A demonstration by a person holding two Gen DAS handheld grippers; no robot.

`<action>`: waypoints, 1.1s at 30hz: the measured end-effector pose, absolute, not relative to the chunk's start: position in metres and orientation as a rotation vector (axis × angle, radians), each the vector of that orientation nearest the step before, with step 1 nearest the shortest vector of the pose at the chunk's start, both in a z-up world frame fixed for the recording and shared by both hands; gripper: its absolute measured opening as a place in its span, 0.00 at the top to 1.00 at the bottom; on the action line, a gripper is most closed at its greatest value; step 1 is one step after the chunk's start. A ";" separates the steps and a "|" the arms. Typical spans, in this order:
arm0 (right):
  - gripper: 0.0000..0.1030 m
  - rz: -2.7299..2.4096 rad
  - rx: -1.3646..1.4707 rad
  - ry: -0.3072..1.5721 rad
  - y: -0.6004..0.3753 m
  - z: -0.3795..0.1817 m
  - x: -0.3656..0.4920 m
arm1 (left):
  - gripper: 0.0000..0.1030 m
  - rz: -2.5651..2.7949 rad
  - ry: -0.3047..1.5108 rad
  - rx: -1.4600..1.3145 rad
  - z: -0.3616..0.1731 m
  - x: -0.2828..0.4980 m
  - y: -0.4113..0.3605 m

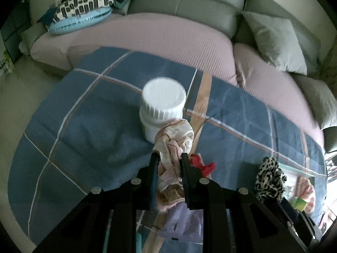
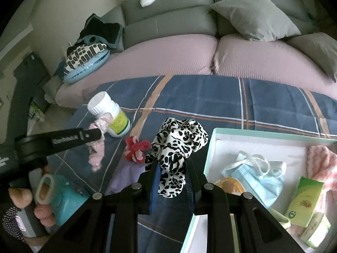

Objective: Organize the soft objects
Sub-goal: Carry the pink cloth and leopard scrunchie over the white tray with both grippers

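Blue blanket (image 2: 210,97) below gripper-held scrunchie (image 2: 177,147)

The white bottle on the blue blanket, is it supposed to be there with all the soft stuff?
It looks odd: the white bottle is hard plastic, standing among soft scrunchies on the blanket, right beside the pink scrunchie.

Left wrist view: looks steeply down along the left gripper (image 1: 167,158), close above the plaid blanket (image 1: 88,126), facing the sofa (image 1: 189,6).
Right wrist view: looks down along the right gripper (image 2: 171,164), close, same facing.
Shared: white bottle (image 1: 162,107), red scrunchie (image 1: 202,163), blanket, sofa.
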State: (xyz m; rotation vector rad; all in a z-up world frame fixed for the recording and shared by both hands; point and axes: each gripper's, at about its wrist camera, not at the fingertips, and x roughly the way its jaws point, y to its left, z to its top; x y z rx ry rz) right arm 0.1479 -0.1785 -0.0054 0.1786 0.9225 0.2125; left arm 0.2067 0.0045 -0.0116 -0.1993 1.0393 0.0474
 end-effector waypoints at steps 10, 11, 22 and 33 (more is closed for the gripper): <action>0.76 0.204 0.188 0.896 -0.186 0.006 0.140 | 0.79 0.012 0.947 -0.193 0.024 0.190 0.001; 0.76 0.201 0.191 0.894 -0.187 0.007 0.139 | 0.79 0.006 0.941 -0.191 0.026 0.190 0.000; 0.76 0.096 0.242 0.830 -0.233 0.028 0.124 | 0.79 -0.098 0.907 -0.151 0.042 0.181 -0.037; 0.76 -0.068 0.313 0.783 -0.299 0.044 0.105 | 0.79 -0.205 0.912 -0.088 0.044 0.174 -0.086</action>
